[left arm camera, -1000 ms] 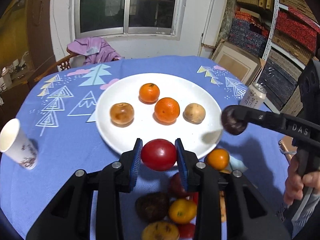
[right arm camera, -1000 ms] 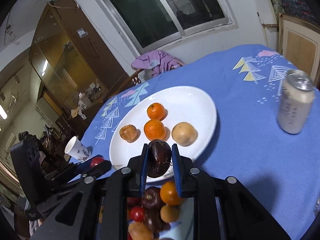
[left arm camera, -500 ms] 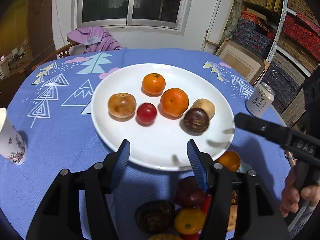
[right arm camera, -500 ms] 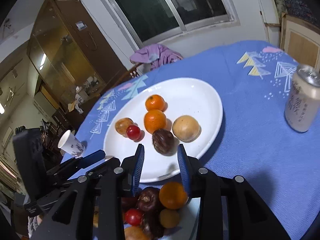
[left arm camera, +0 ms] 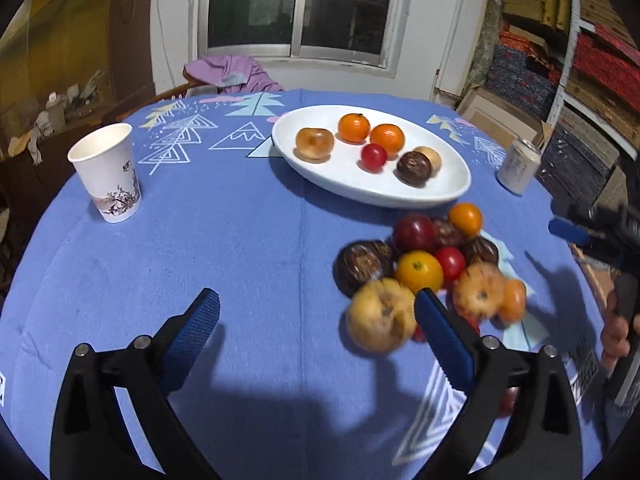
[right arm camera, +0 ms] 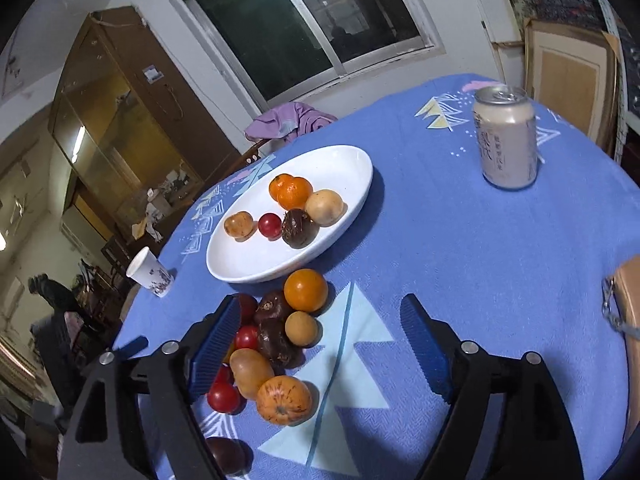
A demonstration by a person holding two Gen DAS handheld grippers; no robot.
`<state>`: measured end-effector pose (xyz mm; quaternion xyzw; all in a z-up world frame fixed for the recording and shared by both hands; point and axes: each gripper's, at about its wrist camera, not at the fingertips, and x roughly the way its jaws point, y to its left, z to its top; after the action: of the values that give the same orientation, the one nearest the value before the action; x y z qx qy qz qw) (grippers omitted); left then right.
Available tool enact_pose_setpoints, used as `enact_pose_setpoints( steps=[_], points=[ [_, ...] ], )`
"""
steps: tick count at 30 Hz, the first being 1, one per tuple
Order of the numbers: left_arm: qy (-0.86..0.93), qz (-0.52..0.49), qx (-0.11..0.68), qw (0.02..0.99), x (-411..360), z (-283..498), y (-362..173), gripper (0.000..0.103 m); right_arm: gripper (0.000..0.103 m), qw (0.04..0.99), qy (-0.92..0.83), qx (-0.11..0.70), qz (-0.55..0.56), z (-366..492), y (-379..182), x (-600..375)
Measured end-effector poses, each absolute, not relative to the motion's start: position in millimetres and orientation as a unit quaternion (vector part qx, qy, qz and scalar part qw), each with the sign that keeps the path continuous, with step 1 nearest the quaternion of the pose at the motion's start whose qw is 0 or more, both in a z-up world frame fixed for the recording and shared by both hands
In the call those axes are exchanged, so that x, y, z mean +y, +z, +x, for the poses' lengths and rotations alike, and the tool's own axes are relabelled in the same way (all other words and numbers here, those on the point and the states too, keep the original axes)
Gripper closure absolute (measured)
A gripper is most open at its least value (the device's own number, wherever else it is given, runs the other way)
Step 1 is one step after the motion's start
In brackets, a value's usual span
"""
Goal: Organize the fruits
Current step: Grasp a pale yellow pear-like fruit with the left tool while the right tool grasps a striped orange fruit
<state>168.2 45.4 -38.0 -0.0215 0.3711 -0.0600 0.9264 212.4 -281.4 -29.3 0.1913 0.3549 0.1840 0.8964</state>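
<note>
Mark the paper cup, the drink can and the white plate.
paper cup [left arm camera: 107, 172], left wrist view, middle of its side wall
drink can [right arm camera: 506, 138], right wrist view, middle of its body
white plate [right arm camera: 240, 266], right wrist view, bare near floor

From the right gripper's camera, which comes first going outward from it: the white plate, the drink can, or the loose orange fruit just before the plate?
1. Orange fruit, at the far end of the pile, ahead of the right gripper, whose jaws are opening with nothing between them.
2. White plate, just beyond, left of centre.
3. Drink can, farthest, upper right.
</note>
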Motion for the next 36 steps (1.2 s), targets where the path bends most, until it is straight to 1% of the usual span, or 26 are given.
enact_pose_setpoints(
  steps=[1, 4, 10, 11, 13, 18, 20, 22, 27, 30, 34, 35, 36],
  points=[
    [-0.059, -0.01, 0.367, 0.928, 41, 163, -38, 0.006, 0.016, 0.895, 0.184, 0.353, 0.202, 212, -29, -285],
    [-0.075, 0.014, 0.358, 0.931, 29, 157, -39, 0.006, 0.015, 0.894, 0.181, 0.351, 0.213, 213, -28, -290],
    [-0.051, 0.061, 0.382, 0.921, 18, 168, -56, 0.006, 0.015, 0.885, 0.186, 0.36, 0.231, 215, -31, -290],
    [-0.049, 0.059, 0.395, 0.916, 21, 174, -59, 0.004, 0.015, 0.885, 0.186, 0.36, 0.23, 215, -31, -290],
    [-0.054, 0.04, 0.399, 0.915, 30, 176, -58, 0.004, 0.015, 0.887, 0.185, 0.358, 0.226, 214, -30, -288],
    [0.025, 0.023, 0.366, 0.93, 65, 171, -41, 0.004, 0.015, 0.887, 0.186, 0.361, 0.222, 215, -31, -286],
    [0.001, -0.018, 0.373, 0.927, 75, 170, -41, 0.004, 0.015, 0.886, 0.188, 0.362, 0.22, 215, -31, -284],
    [-0.029, -0.034, 0.378, 0.925, 72, 170, -42, 0.004, 0.015, 0.886, 0.19, 0.363, 0.217, 215, -31, -282],
    [-0.019, 0.05, 0.371, 0.927, 43, 170, -50, 0.004, 0.015, 0.886, 0.191, 0.365, 0.212, 214, -32, -279],
    [-0.03, 0.022, 0.384, 0.922, 50, 176, -54, 0.004, 0.015, 0.887, 0.194, 0.364, 0.207, 213, -31, -277],
    [-0.035, -0.015, 0.381, 0.924, 66, 178, -52, 0.004, 0.015, 0.887, 0.197, 0.366, 0.202, 213, -31, -276],
    [-0.034, -0.017, 0.38, 0.924, 68, 178, -51, 0.005, 0.015, 0.887, 0.197, 0.367, 0.202, 213, -32, -276],
    [-0.033, -0.019, 0.379, 0.924, 69, 179, -51, 0.01, 0.015, 0.887, 0.197, 0.367, 0.202, 213, -32, -275]
  ],
)
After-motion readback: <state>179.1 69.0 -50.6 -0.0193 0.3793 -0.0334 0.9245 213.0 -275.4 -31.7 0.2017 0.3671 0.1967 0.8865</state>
